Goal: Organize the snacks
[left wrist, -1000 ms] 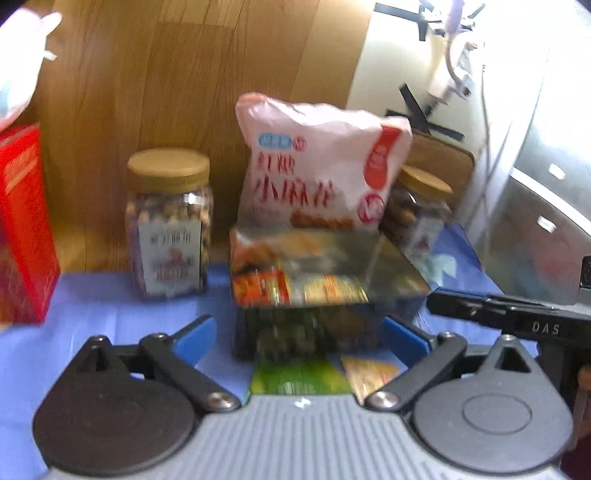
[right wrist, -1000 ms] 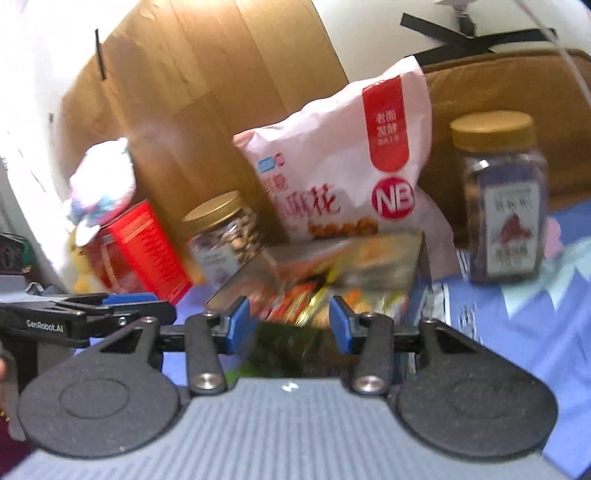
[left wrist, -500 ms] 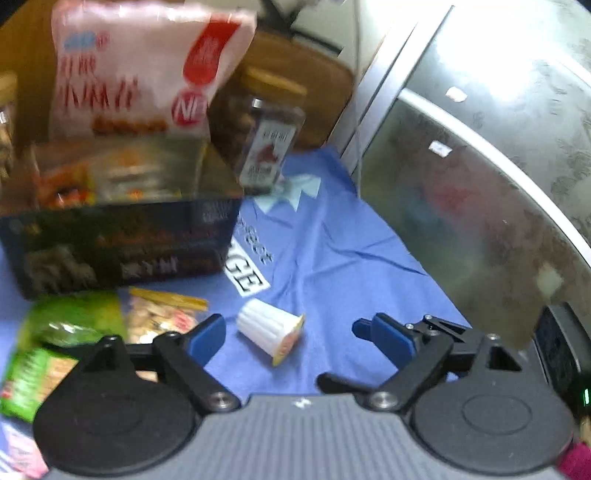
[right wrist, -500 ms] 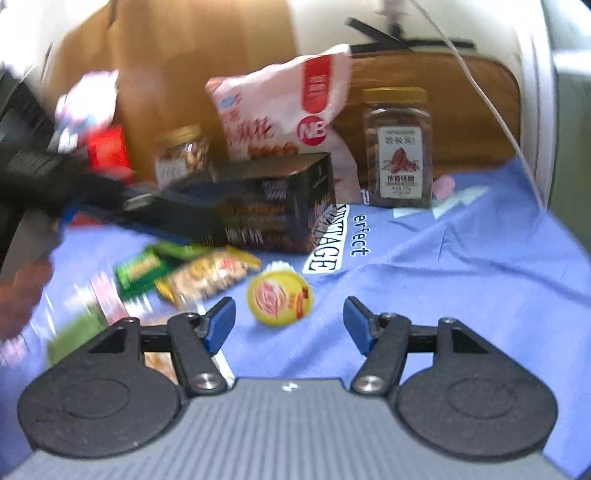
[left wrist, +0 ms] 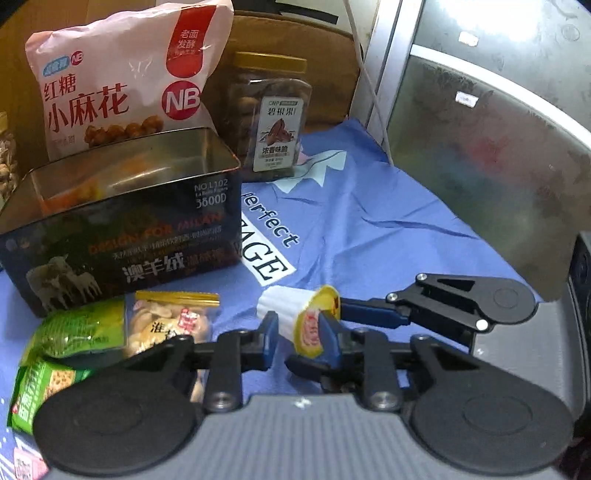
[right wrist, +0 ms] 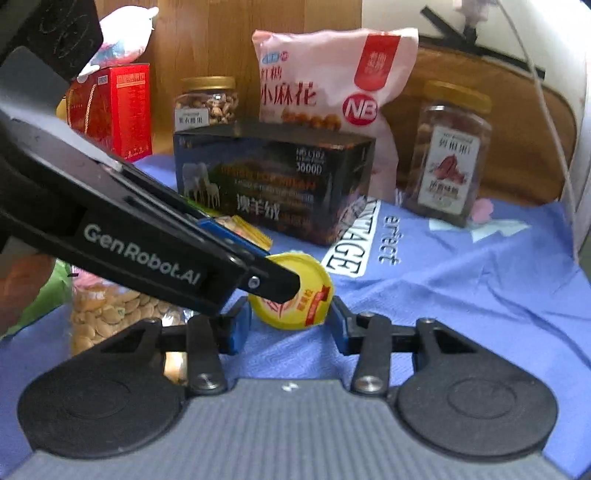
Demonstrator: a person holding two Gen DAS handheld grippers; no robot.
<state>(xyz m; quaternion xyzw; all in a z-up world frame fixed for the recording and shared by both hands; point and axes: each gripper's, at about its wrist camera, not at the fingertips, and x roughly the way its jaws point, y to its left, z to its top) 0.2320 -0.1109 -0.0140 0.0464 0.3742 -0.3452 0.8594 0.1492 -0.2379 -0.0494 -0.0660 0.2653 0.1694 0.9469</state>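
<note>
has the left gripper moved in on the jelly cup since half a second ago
Yes. The left gripper has come forward: its fingers now flank the jelly cup, which earlier lay ahead of them, beside the dark tin.

- It looks like a home room: a wooden panel wall (right wrist: 295, 33) stands behind.
- A blue printed cloth (left wrist: 369, 206) covers the surface.
- Household snacks stand there: pink snack bag (right wrist: 325, 74), nut jars (right wrist: 448, 147), red gift box (right wrist: 118, 110).

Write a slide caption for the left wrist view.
Left hand-held gripper closing around small white yellow-lidded jelly cup on blue cloth.
</note>
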